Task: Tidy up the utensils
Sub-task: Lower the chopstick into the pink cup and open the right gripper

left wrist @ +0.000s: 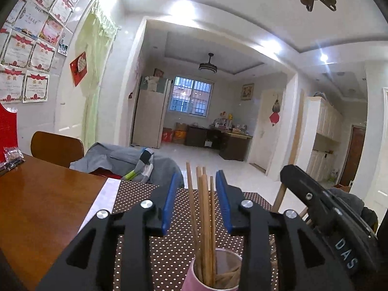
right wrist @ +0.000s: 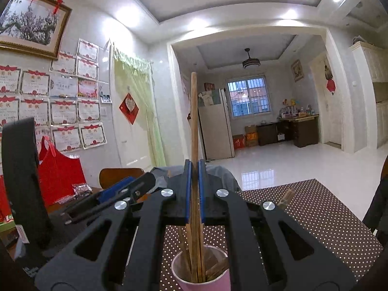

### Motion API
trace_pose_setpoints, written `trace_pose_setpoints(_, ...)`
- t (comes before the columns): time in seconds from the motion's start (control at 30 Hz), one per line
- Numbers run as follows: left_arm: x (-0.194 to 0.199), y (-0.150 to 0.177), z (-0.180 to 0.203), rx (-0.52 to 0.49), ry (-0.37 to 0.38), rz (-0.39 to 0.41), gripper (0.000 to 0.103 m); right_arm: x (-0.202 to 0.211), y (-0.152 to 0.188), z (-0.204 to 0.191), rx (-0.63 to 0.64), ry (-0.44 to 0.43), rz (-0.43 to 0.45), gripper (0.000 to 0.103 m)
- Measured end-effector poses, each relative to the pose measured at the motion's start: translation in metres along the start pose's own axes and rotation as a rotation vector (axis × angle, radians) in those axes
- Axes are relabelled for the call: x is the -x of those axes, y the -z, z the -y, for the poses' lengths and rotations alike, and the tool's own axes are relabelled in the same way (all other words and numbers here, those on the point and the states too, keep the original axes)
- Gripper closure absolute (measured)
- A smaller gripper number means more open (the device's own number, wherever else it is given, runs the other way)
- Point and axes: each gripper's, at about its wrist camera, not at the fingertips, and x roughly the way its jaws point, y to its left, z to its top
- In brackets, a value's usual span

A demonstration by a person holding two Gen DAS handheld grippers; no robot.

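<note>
A pink paper cup [left wrist: 190, 276] stands on a brown dotted mat [left wrist: 169, 242] and holds several wooden chopsticks [left wrist: 206, 218] upright. My left gripper [left wrist: 197, 179] is open around them, its blue pads clear of the sticks on both sides. My right gripper [right wrist: 194, 169] is shut on one long wooden chopstick [right wrist: 194, 111], which stands upright with its lower end in the pink cup [right wrist: 218, 281]. More wooden pieces lie slanted inside the cup. In the left wrist view the right gripper's black body [left wrist: 322, 208] is close at the right.
The mat [right wrist: 315, 223] lies on a brown wooden table [left wrist: 36, 206]. A wooden clip-like piece [right wrist: 286, 197] rests on the mat. A chair [left wrist: 58, 148] draped with grey clothes [left wrist: 121, 160] stands behind. A red bag [right wrist: 60, 177] and a small packet [left wrist: 12, 152] sit at the left.
</note>
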Motion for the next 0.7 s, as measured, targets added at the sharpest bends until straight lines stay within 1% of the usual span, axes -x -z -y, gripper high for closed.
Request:
trace_pose_setpoints(0.17, 0.0032, -0.0030, -0.0030, 0.010, -0.009, -0.009, 0.066, -0.0019, -0.0009, 0.0001, -0.010, 0.007, -0.020, 0.097)
trace_pose_setpoints(0.33, 0.0050, -0.0049, -0.0017, -0.002, -0.018, -0.014, 0.063, -0.0021, -0.0012, -0.0001, -0.009, 0.008, -0.039, 0.097)
trace_pose_setpoints(0.47, 0.0071, -0.0062, -0.0002, -0.008, -0.021, -0.013, 0.060, -0.0053, -0.0024, -0.0006, -0.013, 0.007, -0.071, 0.095)
trace_pose_setpoints(0.53, 0.0075, -0.0066, 0.0001, -0.007, -0.021, -0.012, 0.060, -0.0054, -0.0024, -0.0007, -0.010, 0.010, -0.076, 0.093)
trace_pose_setpoints(0.57, 0.0073, -0.0066, 0.0001, -0.008, -0.022, -0.012, 0.060, -0.0056, -0.0024, -0.0007, -0.010, 0.011, -0.078, 0.085)
trace_pose_setpoints(0.6, 0.0074, -0.0067, -0.0003, -0.006, -0.029, -0.012, 0.060, -0.0047, -0.0027, -0.0006, -0.012, 0.018, -0.075, 0.080)
trace_pose_setpoints(0.67, 0.0079, -0.0080, -0.0015, -0.002, -0.030, -0.016, 0.059, -0.0034, -0.0035, -0.0002, -0.011, 0.020, -0.068, 0.076)
trace_pose_setpoints(0.7, 0.0081, -0.0088, -0.0022, 0.001, -0.028, -0.018, 0.059, -0.0033, -0.0037, 0.0001, -0.010, 0.021, -0.068, 0.076)
